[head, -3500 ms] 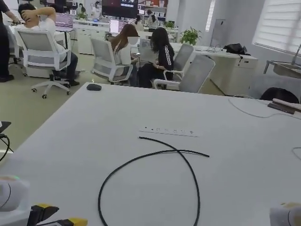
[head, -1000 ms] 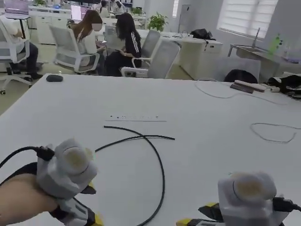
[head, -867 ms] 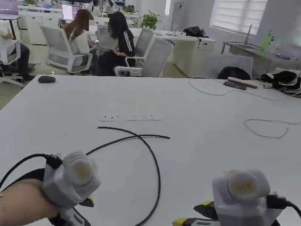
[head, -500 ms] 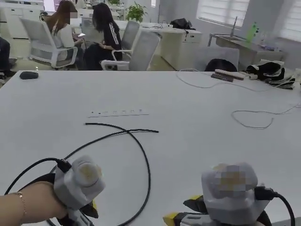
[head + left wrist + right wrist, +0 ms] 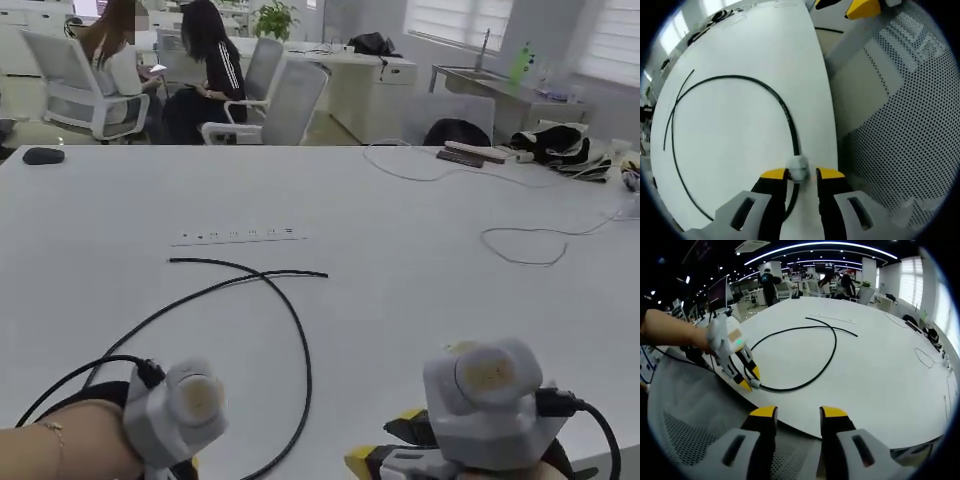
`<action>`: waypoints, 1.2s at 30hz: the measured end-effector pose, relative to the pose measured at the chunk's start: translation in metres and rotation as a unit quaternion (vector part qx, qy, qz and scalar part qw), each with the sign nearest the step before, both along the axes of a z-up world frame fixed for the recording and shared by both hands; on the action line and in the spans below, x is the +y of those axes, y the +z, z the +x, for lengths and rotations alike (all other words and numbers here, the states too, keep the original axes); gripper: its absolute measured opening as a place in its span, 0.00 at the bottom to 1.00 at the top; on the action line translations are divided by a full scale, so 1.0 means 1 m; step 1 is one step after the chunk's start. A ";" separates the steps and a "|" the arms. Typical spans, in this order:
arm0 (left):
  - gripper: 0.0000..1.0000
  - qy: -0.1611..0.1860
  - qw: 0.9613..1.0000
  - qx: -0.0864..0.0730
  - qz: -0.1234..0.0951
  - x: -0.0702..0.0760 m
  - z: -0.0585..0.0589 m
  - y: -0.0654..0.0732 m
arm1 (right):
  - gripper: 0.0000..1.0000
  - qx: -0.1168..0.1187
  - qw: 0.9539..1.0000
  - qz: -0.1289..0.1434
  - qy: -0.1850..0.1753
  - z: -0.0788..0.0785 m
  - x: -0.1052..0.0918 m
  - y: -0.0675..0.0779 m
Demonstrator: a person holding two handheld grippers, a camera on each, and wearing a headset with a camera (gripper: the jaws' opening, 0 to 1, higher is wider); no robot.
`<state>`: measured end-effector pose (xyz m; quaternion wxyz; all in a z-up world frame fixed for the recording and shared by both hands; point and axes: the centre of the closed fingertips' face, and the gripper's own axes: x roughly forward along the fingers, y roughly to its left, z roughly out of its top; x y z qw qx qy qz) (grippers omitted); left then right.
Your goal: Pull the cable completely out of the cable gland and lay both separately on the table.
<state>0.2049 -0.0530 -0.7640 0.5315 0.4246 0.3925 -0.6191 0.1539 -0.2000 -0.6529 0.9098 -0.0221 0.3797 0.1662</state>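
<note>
A black cable [image 5: 300, 340] lies in a big loop on the white table [image 5: 420, 220]. Its near end carries a pale grey cable gland [image 5: 798, 172], which rests right at the table's near edge. My left gripper [image 5: 802, 174] is open, with one yellow-tipped jaw on each side of the gland and a small gap on the right side. From the right gripper view, the left gripper [image 5: 751, 378] points down at the cable [image 5: 832, 347] end and gland [image 5: 756, 384]. My right gripper [image 5: 798, 412] is open and holds nothing, in front of the table edge.
A white power strip [image 5: 240, 236] lies beyond the loop, and a thin pale wire [image 5: 525, 245] to the right. A black mouse [image 5: 42, 155] sits at the far left. A grey mesh chair [image 5: 900, 115] stands just off the table edge. People sit on office chairs behind.
Both grippers have come up into the head view from the bottom. Over the last second the left one has sunk lower in the picture. The cable loop lies as before.
</note>
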 end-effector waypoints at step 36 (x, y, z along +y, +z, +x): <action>0.16 -0.007 0.990 -0.072 -0.119 0.020 -0.051 0.174 | 0.32 0.041 0.968 0.048 0.241 -0.029 0.059 0.025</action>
